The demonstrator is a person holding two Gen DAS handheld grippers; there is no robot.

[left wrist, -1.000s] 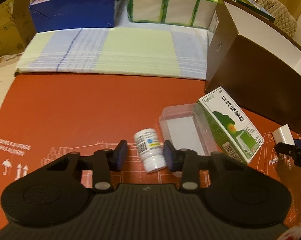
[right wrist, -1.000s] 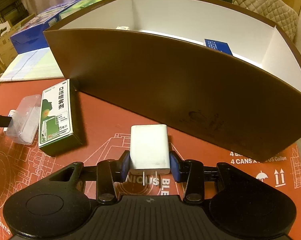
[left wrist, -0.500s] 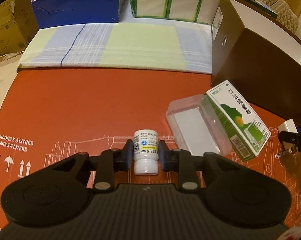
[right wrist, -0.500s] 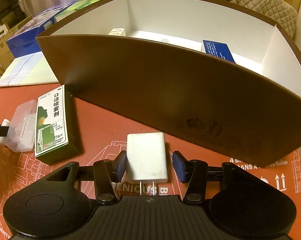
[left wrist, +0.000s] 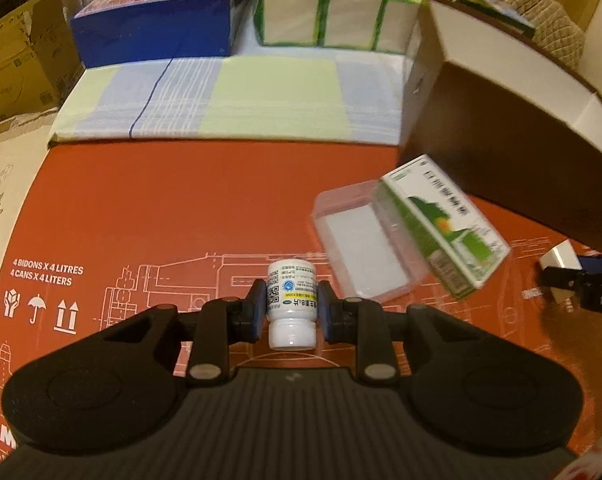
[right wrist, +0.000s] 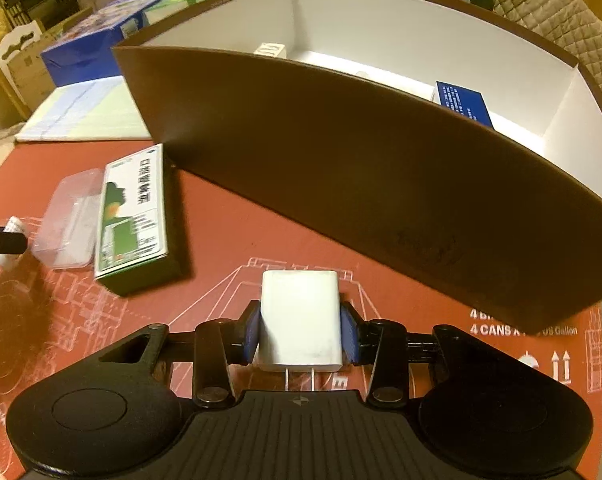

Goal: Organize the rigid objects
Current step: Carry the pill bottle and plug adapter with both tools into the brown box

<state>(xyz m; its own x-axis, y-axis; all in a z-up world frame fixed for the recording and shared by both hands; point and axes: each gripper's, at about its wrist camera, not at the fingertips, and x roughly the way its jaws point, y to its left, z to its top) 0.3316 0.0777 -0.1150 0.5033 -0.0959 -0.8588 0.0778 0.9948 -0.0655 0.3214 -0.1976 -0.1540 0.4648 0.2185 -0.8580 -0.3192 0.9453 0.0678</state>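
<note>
The brown box (right wrist: 381, 184) is filling the upper right of the right wrist view, its open white inside already showing a blue card (right wrist: 463, 103) and a small white item at the back; in the left wrist view the same box is sitting at the upper right edge, well apart from the left gripper. So the right hand is the nearer one, and the near brown wall is standing between each load and the opening, which means, I judge, that both loads will need to be carried up and over that rim. On the red mat (left wrist: 161, 208), between the two hands, a green carton (left wrist: 441, 224) is lying with its long side angled toward the box, and a clear case (left wrist: 357, 248) is lying just beside it. The right gripper (right wrist: 301, 330) is closing on a white charger (right wrist: 300, 316), its pads touching both flanks, prongs pointing back toward the camera, long axis running along the fingers. The left gripper (left wrist: 292, 312) is pinching a small white bottle (left wrist: 291, 300), clamped across its label, cap toward the camera at lower centre.
</note>
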